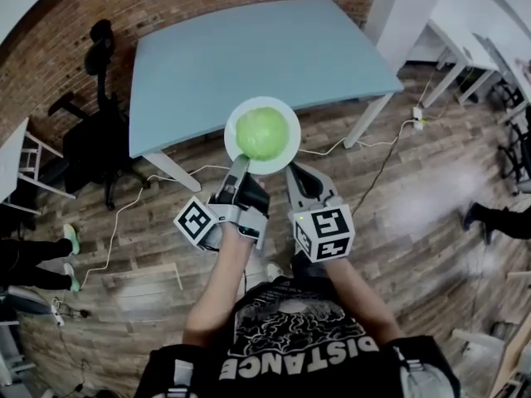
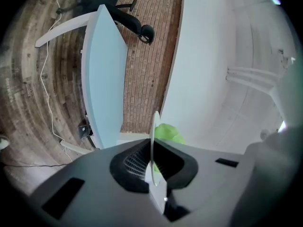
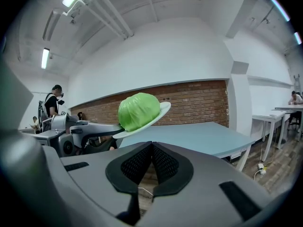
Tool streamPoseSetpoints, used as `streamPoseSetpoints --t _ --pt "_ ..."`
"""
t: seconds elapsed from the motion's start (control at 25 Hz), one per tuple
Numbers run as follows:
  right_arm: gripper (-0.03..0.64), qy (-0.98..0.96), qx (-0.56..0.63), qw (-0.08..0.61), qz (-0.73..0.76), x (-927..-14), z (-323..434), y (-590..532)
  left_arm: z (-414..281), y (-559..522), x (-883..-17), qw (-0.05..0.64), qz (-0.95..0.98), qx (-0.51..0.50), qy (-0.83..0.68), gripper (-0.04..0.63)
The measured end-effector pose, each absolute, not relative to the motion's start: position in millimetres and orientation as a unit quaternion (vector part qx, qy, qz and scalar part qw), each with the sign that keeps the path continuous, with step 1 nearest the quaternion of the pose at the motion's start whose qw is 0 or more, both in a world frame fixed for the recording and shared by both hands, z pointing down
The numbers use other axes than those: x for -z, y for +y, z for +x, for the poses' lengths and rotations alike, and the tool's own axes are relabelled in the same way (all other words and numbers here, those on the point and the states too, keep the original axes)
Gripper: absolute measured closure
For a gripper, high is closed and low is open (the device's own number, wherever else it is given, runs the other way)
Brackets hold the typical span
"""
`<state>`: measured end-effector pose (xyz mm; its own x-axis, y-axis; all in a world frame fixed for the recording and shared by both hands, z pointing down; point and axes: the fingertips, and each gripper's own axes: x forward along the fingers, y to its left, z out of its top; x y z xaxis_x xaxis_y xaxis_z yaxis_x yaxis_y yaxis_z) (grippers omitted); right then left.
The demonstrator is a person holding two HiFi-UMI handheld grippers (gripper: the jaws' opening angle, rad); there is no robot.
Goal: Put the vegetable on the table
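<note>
Left gripper (image 2: 152, 163): jaws clamped on the near rim of a white plate (image 2: 153, 126), seen edge-on between the pads in the left gripper view; the plate projects straight ahead of the jaws, carried from that single edge.

Vegetable (image 1: 261, 133): a round, pale-green head, cabbage-like; it is carried on the plate just beyond the jaw tips and is touched by neither tool.

Right gripper (image 3: 151, 161): jaws brought together, nothing between them; it is held just beside the left one, on its right, with its tips near the plate's near edge; contact cannot be judged.

Table (image 1: 249, 56): light blue top, ahead of and below both tools; the plate is held in the air over the floor, short of the table's near edge. In the right gripper view the plate's far edge appears raised; camera roll may account for this.

Handling, judged:
- the head is probably heavy for a rim pinch, and round, so free to roll;
- its leaf surface looks smooth and somewhat yielding;
- the plate is rigid, glossy, and breakable if dropped;
- the plate should be held level or tipped slightly toward the jaws, with the rim seated deep between the pads;
- if the head itself is to be taken, the jaws would be opened across its middle; whether they span it cannot be told.

Step judged: carrying; set-down not yet done.
</note>
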<state>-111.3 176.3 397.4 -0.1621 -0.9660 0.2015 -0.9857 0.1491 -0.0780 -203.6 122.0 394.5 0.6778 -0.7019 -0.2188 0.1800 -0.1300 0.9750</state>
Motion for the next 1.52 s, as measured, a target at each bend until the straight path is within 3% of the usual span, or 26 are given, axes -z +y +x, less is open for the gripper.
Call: streamPoseSetpoints --t 1.52 --pt "0.609 -0.775 -0.110 0.038 0.621 -408.5 11.8 32.2 -92.9 -12.1 -394.5 0.609 0.671 0.350 -0.235 0.584"
